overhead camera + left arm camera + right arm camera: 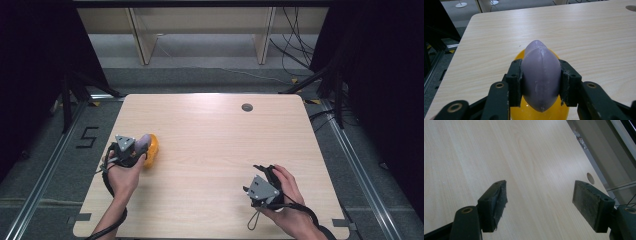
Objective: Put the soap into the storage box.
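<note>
Between left gripper (541,85) pads: purple egg (541,75).

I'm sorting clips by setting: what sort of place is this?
Probably a lab recording bay: a bare wooden table walled by black curtains, loose cables on the floor, a taped 5.

The purple object (541,80) conceals most of the yellow item (524,111) beneath it; the item's near portion is cut off by the frame edge. Its type cannot be determined.
</note>
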Motion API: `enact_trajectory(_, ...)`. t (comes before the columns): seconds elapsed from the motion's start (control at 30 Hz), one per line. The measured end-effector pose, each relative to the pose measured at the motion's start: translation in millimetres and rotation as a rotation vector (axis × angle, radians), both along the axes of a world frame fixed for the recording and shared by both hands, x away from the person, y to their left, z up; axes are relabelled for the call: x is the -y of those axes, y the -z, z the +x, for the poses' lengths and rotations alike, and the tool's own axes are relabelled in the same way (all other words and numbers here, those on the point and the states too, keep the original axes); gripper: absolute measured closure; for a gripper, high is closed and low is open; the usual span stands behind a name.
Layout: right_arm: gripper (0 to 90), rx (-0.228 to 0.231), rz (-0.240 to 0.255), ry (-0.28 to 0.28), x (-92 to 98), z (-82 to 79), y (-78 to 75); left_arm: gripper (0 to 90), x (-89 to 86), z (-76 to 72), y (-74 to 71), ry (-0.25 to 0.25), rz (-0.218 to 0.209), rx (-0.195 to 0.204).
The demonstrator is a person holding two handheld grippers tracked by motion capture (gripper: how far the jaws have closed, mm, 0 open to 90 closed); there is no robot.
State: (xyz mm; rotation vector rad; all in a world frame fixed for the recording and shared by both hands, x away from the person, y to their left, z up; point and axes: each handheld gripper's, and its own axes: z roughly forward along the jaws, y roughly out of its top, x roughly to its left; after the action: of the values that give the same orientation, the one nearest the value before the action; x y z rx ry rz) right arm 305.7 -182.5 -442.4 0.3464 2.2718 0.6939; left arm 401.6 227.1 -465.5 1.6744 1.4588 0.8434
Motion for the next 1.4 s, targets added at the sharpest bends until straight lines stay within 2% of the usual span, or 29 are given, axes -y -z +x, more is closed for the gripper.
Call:
enact_trajectory(0.37, 28.1, -0.008, -0.002, -0.003, -0.1, -0.1, 0.3, 58.6, 1.9, 2.6, 9.7, 0.015, -0.004, -0.007)
enact_trajectory(0.87, 28.0, -0.009, 0.007, 0.011, -0.4, -0.9, 0.5, 58.4, 3.4, 1.9, 11.9, 0.020, -0.012, -0.026)
enact_trajectory(0.97, 28.0, -0.006, -0.001, -0.003, -0.2, 0.0, 0.3, 58.3, 3.2, 1.1, 11.7, 0.021, -0.008, -0.037)
enact_trajectory(1.1, 28.0, -0.009, 0.011, 0.014, -0.7, -0.9, 0.7, 58.2, 2.8, 1.4, 12.5, 0.018, -0.008, -0.058)
enact_trajectory(1.27, 27.9, -0.003, 0.001, -0.001, -0.1, -0.2, 0.0, 57.7, 0.0, 2.5, 12.9, 0.021, -0.003, -0.101)
enact_trajectory(1.4, 27.9, -0.012, 0.013, 0.015, -0.6, -1.1, 0.8, 57.1, -1.6, 2.6, 6.5, 0.016, 0.020, -0.105)
